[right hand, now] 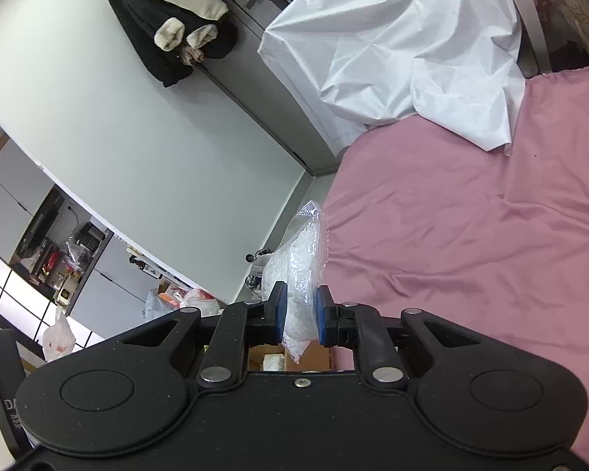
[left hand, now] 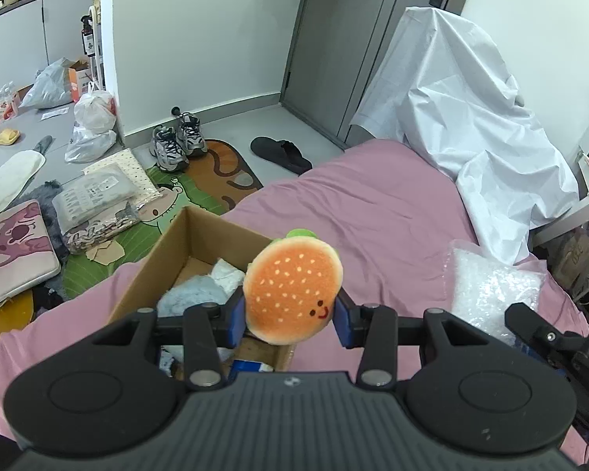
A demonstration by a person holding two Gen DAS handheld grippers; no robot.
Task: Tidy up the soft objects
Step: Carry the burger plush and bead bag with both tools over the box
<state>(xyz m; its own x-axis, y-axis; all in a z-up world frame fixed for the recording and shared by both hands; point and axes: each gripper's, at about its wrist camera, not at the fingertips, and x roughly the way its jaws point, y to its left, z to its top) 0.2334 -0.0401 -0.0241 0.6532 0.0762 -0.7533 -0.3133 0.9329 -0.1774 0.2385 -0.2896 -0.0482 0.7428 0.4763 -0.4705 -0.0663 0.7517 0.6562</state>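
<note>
The left hand-held gripper [left hand: 290, 320] is squeezing a burger toy [left hand: 292, 288] between its blue pads. The toy sits in the lower middle of the left view. Its round bun faces the camera, its smile is at the lower right, and a green bit pokes out at the top. It is in the air over the near corner of a box [left hand: 200, 235] on the pink bed [left hand: 373, 204].

The right hand-held gripper [right hand: 299, 316] is nearly closed on a clear bag [right hand: 300, 259] of white bits. The bag stands long-ways, running up from the pads in the lower middle of the right view.

Only the left view shows the burger toy, the soft things inside the box and the shoes [left hand: 178, 143] on the floor. Only the right view shows the coat [right hand: 169, 19] hanging at the upper left.
</note>
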